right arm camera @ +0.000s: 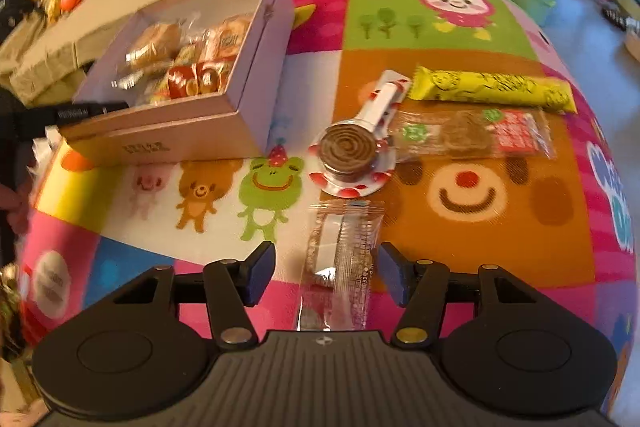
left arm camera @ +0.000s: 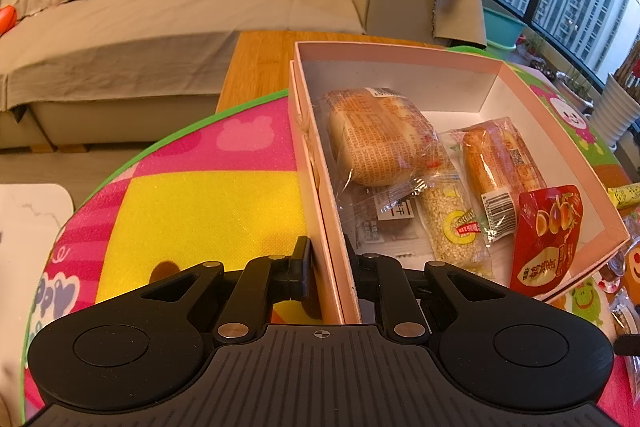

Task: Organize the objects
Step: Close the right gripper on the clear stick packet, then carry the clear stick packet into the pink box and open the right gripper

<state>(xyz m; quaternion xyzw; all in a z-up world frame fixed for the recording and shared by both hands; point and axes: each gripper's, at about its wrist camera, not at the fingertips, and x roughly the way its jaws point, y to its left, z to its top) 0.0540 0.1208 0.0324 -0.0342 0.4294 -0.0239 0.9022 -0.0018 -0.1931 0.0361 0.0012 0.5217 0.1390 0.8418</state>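
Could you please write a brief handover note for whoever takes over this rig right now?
Left tool: shut on the near wall of the pink box, steadying it.
Right tool: open, astride the clear-wrapped snack lying on the mat; not yet gripped.
Done: in the box are a round bun, a long bread, a grain bar and a red pouch.
Left on the mat: the clear-wrapped snack, the swirl lollipop, the yellow bar and the brown wrapped bar.

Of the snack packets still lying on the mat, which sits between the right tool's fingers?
The clear-wrapped brown snack bar, lying lengthwise between the open right tool; the other packets lie farther off.
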